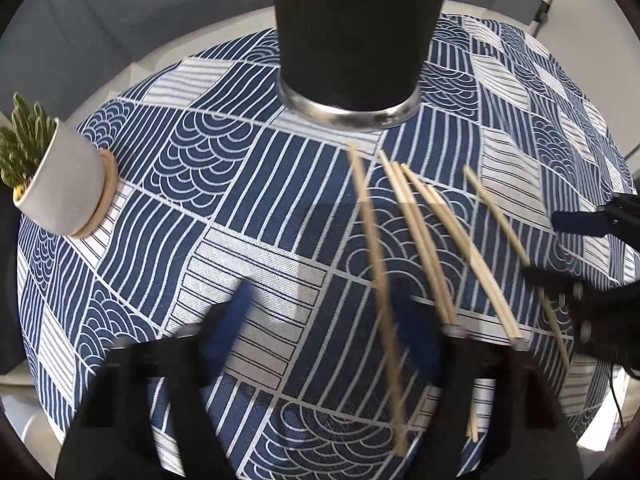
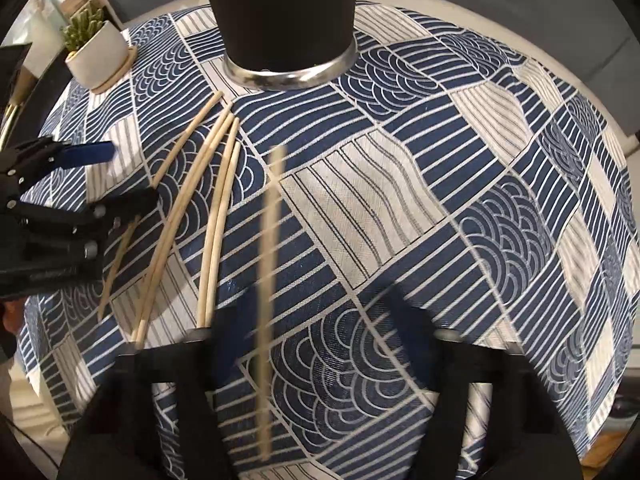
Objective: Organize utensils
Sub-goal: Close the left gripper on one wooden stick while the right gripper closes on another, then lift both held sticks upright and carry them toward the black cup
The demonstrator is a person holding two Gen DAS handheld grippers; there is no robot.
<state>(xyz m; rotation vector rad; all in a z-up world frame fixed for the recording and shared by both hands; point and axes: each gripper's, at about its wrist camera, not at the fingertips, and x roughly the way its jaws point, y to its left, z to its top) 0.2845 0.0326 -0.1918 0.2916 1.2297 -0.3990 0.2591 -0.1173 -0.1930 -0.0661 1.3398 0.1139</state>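
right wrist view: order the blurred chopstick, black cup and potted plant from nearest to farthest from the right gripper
1. Blurred chopstick: between the fingers of the right gripper, towards their left side.
2. Black cup: straight ahead, at the top centre, standing on the patterned cloth.
3. Potted plant: far upper left, at the cloth's edge.

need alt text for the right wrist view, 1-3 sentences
Looking down the right gripper, a blurred wooden chopstick runs between its fingers over a blue-and-white patterned tablecloth. More chopsticks lie to the left beside the left gripper; a black cup with a metal base stands ahead, a small potted plant upper left.
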